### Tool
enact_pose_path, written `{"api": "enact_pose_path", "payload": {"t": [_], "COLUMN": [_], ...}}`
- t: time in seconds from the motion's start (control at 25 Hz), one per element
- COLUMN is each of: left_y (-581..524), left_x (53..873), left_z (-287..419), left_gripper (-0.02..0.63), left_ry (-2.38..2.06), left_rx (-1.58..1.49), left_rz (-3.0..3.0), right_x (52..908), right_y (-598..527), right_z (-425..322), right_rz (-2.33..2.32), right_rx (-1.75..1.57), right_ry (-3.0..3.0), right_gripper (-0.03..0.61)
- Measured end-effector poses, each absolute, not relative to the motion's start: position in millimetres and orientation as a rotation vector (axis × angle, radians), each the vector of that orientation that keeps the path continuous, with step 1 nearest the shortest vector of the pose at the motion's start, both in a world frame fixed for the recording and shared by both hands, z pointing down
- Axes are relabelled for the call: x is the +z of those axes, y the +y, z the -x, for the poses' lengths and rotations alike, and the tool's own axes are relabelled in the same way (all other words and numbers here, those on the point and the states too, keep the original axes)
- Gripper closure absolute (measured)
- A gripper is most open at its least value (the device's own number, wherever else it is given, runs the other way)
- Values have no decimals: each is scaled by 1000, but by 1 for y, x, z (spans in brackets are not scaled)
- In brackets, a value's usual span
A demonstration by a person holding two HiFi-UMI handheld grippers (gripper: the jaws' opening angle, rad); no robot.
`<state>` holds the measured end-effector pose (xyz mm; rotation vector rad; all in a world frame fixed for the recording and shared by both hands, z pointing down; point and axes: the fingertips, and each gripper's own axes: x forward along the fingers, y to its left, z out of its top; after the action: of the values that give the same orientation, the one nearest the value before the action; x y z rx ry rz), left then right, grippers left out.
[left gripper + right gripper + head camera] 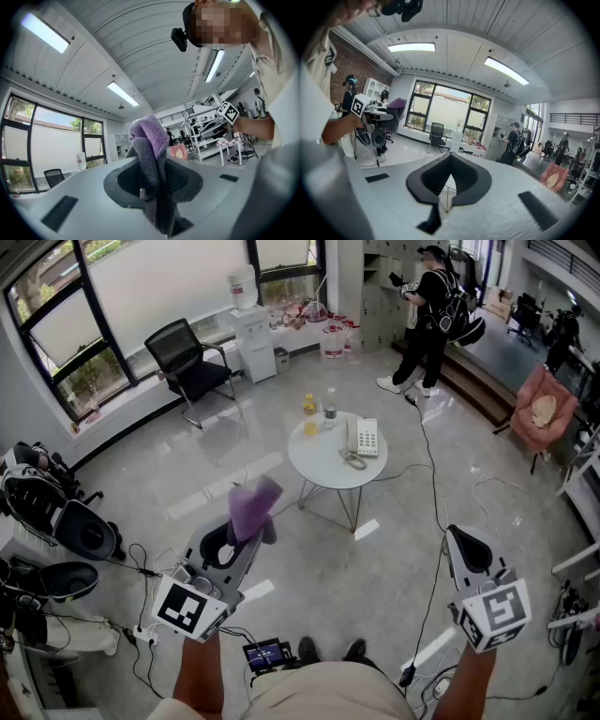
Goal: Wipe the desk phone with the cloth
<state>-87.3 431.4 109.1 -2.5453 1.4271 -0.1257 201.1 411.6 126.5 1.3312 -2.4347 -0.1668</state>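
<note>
My left gripper (246,526), jaws clamped on the cloth (251,504); right gripper (461,542), jaws together, empty. The phone (364,438) sits on the surface (314,470) well ahead: I should approach level, cloth leading.

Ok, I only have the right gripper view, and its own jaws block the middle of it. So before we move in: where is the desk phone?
Observer: The desk phone lies on the round white table ahead, on its right side in the head view.
Operator: Anything beside it?
Observer: Small yellow items and a clear bottle stand at the table's far-left edge, apart from the phone.
Operator: And the cloth?
Observer: The left gripper is shut on the purple cloth, which bunches out past its tips.
</note>
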Motion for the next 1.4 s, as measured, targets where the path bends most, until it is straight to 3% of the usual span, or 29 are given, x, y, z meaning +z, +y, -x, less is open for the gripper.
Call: {"api": "enact_pose_path", "payload": {"t": [1.4], "left_y": [361], "left_x": [134], "left_z": [135], "left_gripper": [522], "left_ry": [1383], "left_rx": [-106], "left_rz": [2623], "right_x": [135], "right_y": [339], "right_z": [-146], "right_rz": [-1393], "right_rx": [-99], "right_ry": [-2476], "right_gripper": [584]}}
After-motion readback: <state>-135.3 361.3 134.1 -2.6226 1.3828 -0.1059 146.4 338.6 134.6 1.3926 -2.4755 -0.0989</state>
